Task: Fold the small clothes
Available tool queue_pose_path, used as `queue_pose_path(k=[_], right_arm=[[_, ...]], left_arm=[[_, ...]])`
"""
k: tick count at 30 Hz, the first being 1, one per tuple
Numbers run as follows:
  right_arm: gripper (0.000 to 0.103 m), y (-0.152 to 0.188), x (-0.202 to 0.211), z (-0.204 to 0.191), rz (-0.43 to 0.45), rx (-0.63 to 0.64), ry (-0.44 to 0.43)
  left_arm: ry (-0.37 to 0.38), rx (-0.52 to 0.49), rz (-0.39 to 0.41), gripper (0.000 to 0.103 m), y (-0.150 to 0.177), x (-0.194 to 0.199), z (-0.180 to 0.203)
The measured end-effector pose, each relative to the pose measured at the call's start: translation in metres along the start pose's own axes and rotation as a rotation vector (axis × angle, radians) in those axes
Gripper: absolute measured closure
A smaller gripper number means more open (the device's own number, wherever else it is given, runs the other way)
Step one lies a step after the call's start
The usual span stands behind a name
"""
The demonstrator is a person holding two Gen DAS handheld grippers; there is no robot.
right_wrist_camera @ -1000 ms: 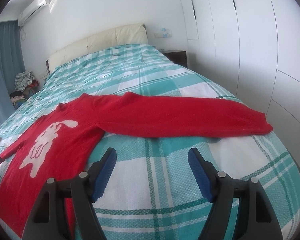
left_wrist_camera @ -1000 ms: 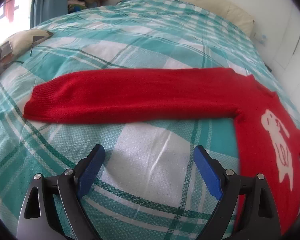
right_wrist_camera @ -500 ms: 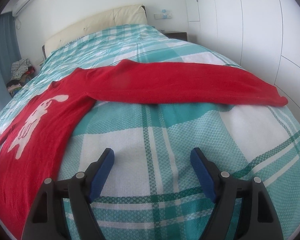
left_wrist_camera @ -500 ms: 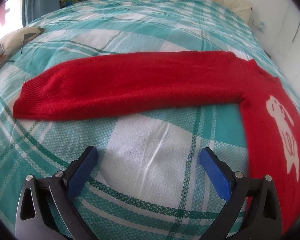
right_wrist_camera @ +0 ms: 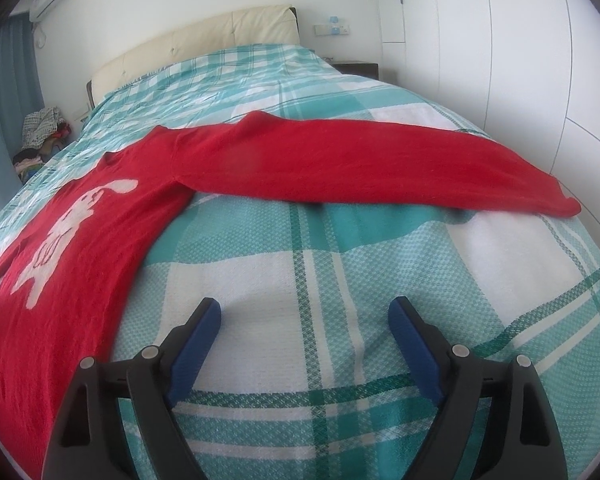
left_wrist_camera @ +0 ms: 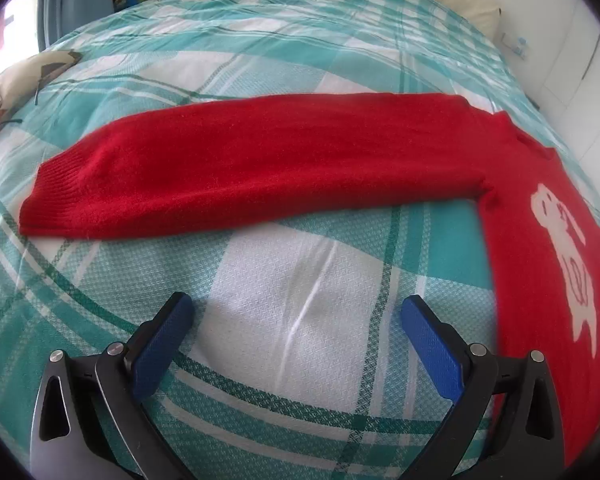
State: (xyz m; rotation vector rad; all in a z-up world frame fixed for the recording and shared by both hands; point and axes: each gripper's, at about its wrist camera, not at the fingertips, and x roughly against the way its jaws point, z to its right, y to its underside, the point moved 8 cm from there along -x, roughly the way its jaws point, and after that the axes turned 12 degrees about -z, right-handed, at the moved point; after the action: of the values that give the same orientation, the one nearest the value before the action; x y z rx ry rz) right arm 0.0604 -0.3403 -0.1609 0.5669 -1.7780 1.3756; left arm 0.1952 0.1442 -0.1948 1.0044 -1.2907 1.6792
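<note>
A teal-and-white plaid bedspread [right_wrist_camera: 340, 264] stretched out ahead of the claw, a cream headboard [right_wrist_camera: 204, 44] beyond it. Far left sat a clothes pile [right_wrist_camera: 40, 132] by a blue curtain [right_wrist_camera: 4, 92]; white wardrobe doors [right_wrist_camera: 500, 40] stood right.

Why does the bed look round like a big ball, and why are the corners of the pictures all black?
Both wrist views use a fisheye lens: it bulges the checked bedspread into a dome and leaves dark rims. Left wrist view: the window glares white at the left edge, and the red sweater blurs near the right. Right wrist view: the wardrobe doors curve.

no legible text, labels or numbers
</note>
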Motion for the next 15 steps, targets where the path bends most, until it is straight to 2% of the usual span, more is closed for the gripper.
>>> queue_pose_path(k=[8,15], right_arm=[[0.017,0.0000,0.0000,0.0003,0.000,0.000,0.001],[0.017,-0.0001,0.0000,0.0004,0.000,0.000,0.001]], left_arm=[[0.000,-0.007,-0.007,0.000,0.0004,0.0004,0.0008],[-0.033,-0.040,-0.009,0.000,0.0022,-0.0011,0.0031]])
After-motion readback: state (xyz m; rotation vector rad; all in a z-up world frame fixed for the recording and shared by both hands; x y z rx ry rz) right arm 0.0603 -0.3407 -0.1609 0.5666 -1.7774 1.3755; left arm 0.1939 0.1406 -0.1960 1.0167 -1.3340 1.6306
